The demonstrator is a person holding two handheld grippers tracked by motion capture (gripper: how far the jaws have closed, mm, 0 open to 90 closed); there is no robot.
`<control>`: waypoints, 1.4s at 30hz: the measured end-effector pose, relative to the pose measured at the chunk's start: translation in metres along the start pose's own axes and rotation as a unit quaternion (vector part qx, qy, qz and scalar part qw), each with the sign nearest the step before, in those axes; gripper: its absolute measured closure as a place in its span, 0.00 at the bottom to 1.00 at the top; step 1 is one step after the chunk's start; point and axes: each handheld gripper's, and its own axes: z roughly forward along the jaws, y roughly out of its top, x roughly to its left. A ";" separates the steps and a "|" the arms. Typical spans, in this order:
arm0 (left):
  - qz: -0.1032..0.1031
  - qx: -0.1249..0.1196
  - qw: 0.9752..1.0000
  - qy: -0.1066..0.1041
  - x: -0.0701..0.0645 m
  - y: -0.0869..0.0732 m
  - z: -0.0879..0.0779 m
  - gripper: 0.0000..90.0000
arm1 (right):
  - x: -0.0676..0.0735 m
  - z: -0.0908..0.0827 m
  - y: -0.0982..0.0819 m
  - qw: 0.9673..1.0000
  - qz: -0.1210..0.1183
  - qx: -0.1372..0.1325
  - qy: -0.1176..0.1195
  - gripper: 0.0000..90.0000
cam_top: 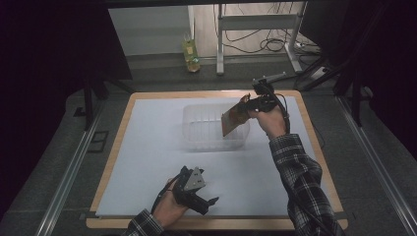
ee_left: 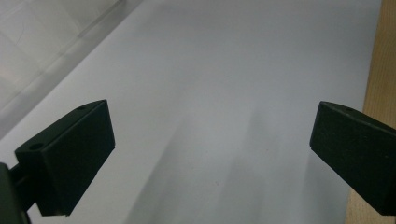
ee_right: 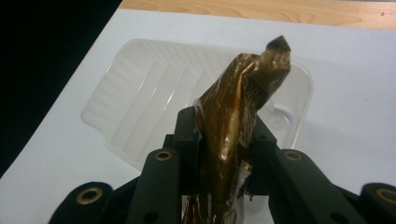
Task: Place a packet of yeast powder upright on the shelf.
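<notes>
While gripped, crinkled glossy brown wrapper (ee_right: 236, 121), ribbed clear tray (ee_right: 140, 93).

I see high view from above near edge of table (cam_top: 118, 147), facing forward and down. My left gripper view skims white sheet (ee_left: 224, 70), close. My right gripper view looks down close on clear tray (ee_right: 140, 93); high view shares tray (cam_top: 201, 128).

1. A lab-like recording room: dark curtains (cam_top: 49, 44) hang at nine and three o'clock.
2. Cables (cam_top: 255, 39) lie under a metal frame (cam_top: 255, 22) at twelve o'clock.
3. White sheet (cam_top: 147, 147) covers the table (cam_top: 118, 142).
</notes>
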 end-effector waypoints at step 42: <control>0.001 0.002 1.000 -0.006 -0.002 0.000 0.001 0.00 | 0.011 0.034 -0.008 0.998 -0.065 -0.013 0.006 0.44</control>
